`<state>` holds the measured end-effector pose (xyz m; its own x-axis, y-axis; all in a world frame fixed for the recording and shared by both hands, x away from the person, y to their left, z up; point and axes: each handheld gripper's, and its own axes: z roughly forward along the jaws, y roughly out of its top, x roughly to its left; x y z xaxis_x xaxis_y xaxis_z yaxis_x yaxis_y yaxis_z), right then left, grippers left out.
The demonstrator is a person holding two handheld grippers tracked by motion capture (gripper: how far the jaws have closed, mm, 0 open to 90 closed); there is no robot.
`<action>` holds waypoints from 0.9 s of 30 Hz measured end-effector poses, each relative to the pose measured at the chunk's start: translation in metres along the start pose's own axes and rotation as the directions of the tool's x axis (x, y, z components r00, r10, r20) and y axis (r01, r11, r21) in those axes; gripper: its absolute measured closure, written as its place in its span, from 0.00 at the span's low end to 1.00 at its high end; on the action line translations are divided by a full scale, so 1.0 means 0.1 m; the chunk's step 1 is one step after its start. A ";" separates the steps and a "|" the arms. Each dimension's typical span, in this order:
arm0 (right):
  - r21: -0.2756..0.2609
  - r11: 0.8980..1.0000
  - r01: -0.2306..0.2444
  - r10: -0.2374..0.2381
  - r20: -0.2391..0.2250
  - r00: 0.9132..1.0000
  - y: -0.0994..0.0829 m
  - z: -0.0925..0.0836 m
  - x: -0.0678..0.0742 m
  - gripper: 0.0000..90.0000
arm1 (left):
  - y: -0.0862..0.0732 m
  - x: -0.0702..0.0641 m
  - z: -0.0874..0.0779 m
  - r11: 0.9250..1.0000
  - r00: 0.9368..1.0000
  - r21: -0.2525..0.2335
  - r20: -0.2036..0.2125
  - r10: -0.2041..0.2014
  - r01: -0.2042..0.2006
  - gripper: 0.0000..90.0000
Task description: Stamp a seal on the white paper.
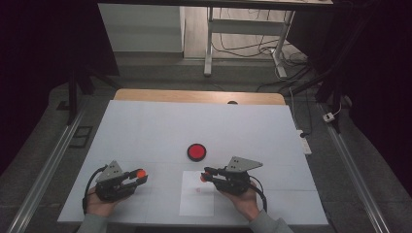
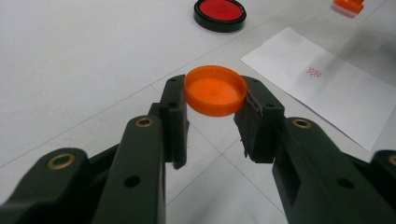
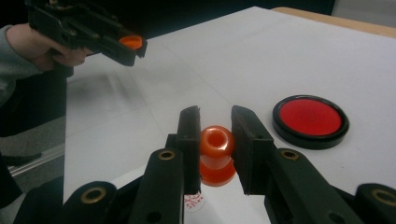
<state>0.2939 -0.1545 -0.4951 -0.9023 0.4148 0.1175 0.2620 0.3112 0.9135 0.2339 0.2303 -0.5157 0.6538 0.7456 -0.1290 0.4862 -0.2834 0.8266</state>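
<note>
Orange cap (image 2: 215, 90) sits clamped between the left gripper (image 1: 138, 175) fingers above the bench (image 1: 145, 131); right gripper (image 1: 206, 174) fingers pinch the orange stamp (image 3: 216, 154) just over the white paper (image 1: 196, 200), near the red ink pad (image 1: 197, 152)

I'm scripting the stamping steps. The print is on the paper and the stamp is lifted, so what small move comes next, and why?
Probably bring the two claws together to recap: the right claw grips the orange stamp above the red mark on the paper, and the left claw holds its cap off to the side.
</note>
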 end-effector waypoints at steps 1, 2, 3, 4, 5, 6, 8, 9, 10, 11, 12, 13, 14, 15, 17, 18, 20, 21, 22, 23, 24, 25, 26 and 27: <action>-0.006 1.000 -0.001 0.001 0.002 1.000 0.01 -0.01 -0.01 0.81 | 0.00 0.00 0.00 1.000 1.000 0.000 0.001 0.001 -0.001 0.72; -0.008 1.000 -0.004 0.004 0.003 1.000 0.01 -0.03 -0.01 0.81 | 0.00 0.00 0.00 1.000 1.000 0.001 0.001 0.002 -0.002 0.72; -0.012 1.000 -0.005 0.005 0.004 1.000 0.02 -0.04 -0.02 0.81 | 0.00 0.00 0.00 1.000 1.000 0.000 0.001 0.001 -0.001 0.72; -0.015 1.000 -0.007 0.007 0.004 1.000 0.03 -0.05 -0.02 0.81 | 0.00 0.00 0.00 1.000 1.000 0.000 0.002 0.002 -0.002 0.72; -0.018 1.000 -0.005 0.005 0.005 1.000 0.04 -0.06 -0.03 0.81 | 0.00 0.00 0.00 1.000 1.000 0.001 0.003 0.002 -0.002 0.72; -0.021 1.000 -0.003 0.003 0.006 1.000 0.04 -0.07 -0.03 0.81 | 0.00 0.00 0.01 1.000 1.000 0.002 0.002 0.003 -0.003 0.72; -0.030 1.000 -0.008 0.008 0.009 1.000 0.06 -0.08 -0.03 0.81 | 0.00 0.00 0.01 1.000 1.000 0.003 0.002 0.005 -0.005 0.72; -0.035 0.999 -0.005 0.005 0.010 1.000 0.07 -0.09 -0.04 0.81 | 0.00 0.00 0.01 1.000 1.000 0.004 0.003 0.006 -0.006 0.72; -0.038 0.999 -0.005 0.006 0.012 1.000 0.07 -0.10 -0.04 0.81 | 0.00 0.00 0.01 1.000 1.000 0.004 0.005 0.005 -0.005 0.72; -0.044 0.999 -0.004 0.004 0.014 1.000 0.08 -0.11 -0.04 0.81 | 0.00 0.00 0.02 1.000 1.000 0.005 0.007 0.006 -0.006 0.72; -0.050 0.999 -0.002 0.003 0.018 1.000 0.09 -0.12 -0.04 0.81 | 0.00 -0.01 0.02 1.000 1.000 0.007 0.008 0.007 -0.007 0.72; -0.053 0.999 0.001 0.000 0.022 1.000 0.09 -0.13 -0.04 0.81 | 0.01 -0.01 0.02 1.000 1.000 0.007 0.009 0.007 -0.007 0.72; -0.057 0.998 0.001 0.000 0.024 1.000 0.10 -0.14 -0.04 0.81 | 0.01 -0.01 0.03 1.000 1.000 0.009 0.011 0.008 -0.008 0.72; -0.063 0.998 -0.002 0.004 0.026 1.000 0.11 -0.15 -0.05 0.81 | 0.01 -0.01 0.03 1.000 1.000 0.011 0.012 0.010 -0.010 0.72; -0.073 0.997 -0.003 0.006 0.030 1.000 0.12 -0.17 -0.05 0.81 | 0.01 -0.01 0.04 1.000 1.000 0.014 0.015 0.013 -0.013 0.72; -0.076 0.997 -0.004 0.006 0.032 0.999 0.12 -0.18 -0.06 0.81 | 0.01 -0.02 0.04 1.000 1.000 0.013 0.015 0.013 -0.013 0.72; -0.081 0.997 -0.005 0.007 0.035 0.999 0.13 -0.20 -0.07 0.81 | 0.02 -0.02 0.04 1.000 1.000 0.012 0.017 0.015 -0.016 0.72; -0.083 0.997 -0.005 0.008 0.036 0.999 0.13 -0.20 -0.07 0.81 | 0.02 -0.02 0.04 1.000 1.000 0.011 0.017 0.015 -0.015 0.72; -0.084 0.996 -0.004 0.007 0.038 0.999 0.13 -0.21 -0.07 0.81 | 0.02 -0.02 0.04 1.000 1.000 0.011 0.018 0.016 -0.016 0.72; -0.087 0.996 -0.004 0.007 0.040 0.999 0.14 -0.21 -0.07 0.81 | 0.02 -0.02 0.04 1.000 1.000 0.012 0.019 0.016 -0.017 0.72; -0.091 0.996 -0.004 0.008 0.042 0.999 0.14 -0.22 -0.08 0.81 | 0.02 -0.02 0.04 1.000 1.000 0.012 0.019 0.018 -0.018 0.72; -0.093 0.996 -0.003 0.007 0.043 0.999 0.14 -0.22 -0.08 0.81 | 0.02 -0.03 0.05 1.000 1.000 0.013 0.020 0.019 -0.020 0.72; -0.095 0.995 -0.004 0.009 0.045 0.999 0.14 -0.22 -0.08 0.81 | 0.02 -0.03 0.05 1.000 1.000 0.013 0.021 0.020 -0.020 0.72; -0.095 0.995 -0.005 0.009 0.046 0.999 0.15 -0.23 -0.08 0.81 | 0.02 -0.03 0.05 1.000 1.000 0.012 0.021 0.020 -0.020 0.72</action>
<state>0.2973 -0.1729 -0.4738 -0.8833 0.4563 0.1078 0.2323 0.2264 0.9459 0.2359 0.2244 -0.5159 0.6755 0.7268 -0.1243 0.4800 -0.3055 0.8223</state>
